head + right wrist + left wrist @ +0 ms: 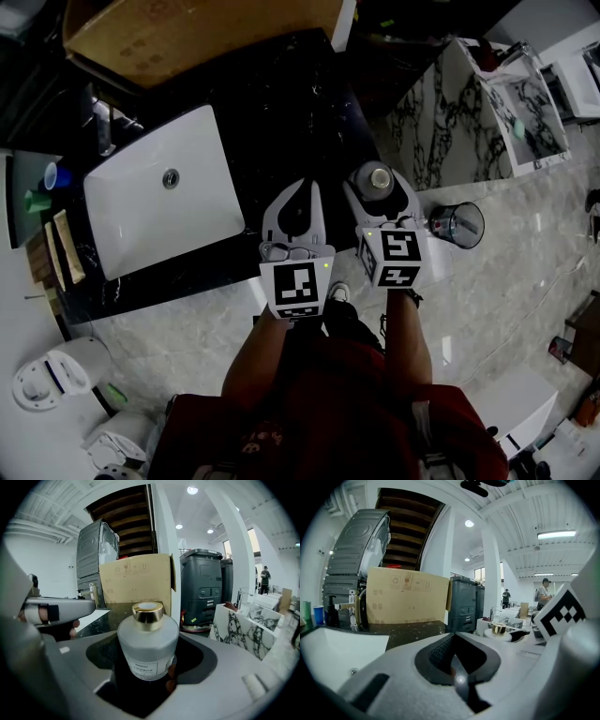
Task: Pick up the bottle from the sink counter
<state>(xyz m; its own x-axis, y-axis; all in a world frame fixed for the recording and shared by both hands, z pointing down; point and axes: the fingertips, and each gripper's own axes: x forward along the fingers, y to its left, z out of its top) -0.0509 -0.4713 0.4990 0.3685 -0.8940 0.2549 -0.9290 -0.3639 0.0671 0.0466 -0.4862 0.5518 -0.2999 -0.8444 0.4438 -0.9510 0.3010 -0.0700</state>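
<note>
Right claw [378, 180] pinches a frosted, gold-capped bottle [148, 644] by its sides; just beside it, the left claw [305, 186] is pressed together, empty, over the dark tabletop [281, 103].

The bottle [147, 651] was squat and round, of frosted grey-white glass, with a short shiny gold cap and a pale label with small print low on its front. It stood upright, cap up, between the two jaws of the right claw [379, 171], which closed round its body, at the right end of the dark tabletop [309, 112]. Whether its base touched the tabletop could not be told.
</note>
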